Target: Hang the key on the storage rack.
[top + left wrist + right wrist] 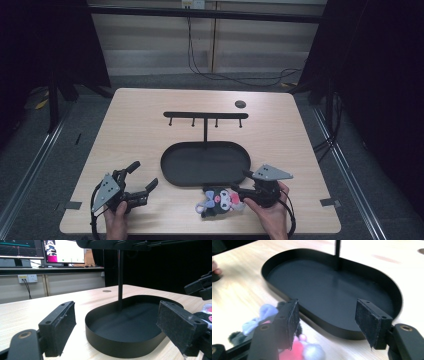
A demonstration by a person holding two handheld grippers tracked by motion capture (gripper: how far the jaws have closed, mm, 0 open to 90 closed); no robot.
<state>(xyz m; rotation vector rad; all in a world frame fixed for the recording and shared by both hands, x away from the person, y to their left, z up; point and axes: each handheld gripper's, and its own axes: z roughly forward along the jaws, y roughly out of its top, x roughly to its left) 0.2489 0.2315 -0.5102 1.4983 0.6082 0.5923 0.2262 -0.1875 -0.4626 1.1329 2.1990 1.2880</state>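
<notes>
Pale wood-grain table (pixel 150 115), matte, rounded corners; grey floor round it, black curtains at both sides.

Plush toy (pixel 220 200) lies on the tabletop near the front edge, just in front of the tray's right half, outside it. Soft, fuzzy: dark body w/ pink and white face parts, lilac bit at its left end. Long axis runs roughly left-right, parallel to the front edge; which end is the head I can't tell for sure. In the right gripper view it shows blurred (pixel 262 322) under and beside the left-hand jaw.

Tray (pixel 172 172): black, oval, thin upright wall, flat smooth floor, long axis left-right. Slim black post rises from its back edge to a horizontal bar (pixel 205 115) w/ four short pegs hanging down. Small dark round disc (pixel 240 104) on the table behind the bar's right end.

Right gripper (pixel 242 181) sits just right of the toy, pointing left-ish over it; jaws spread wide, rough black pads (pixel 368 321), nothing pinched. Contact w/ toy: can't tell.

Left gripper (pixel 142 176) at front left, well apart from the toy, jaws wide apart, aimed toward the tray; pads (pixel 62 325) textured, foam-like.
</notes>
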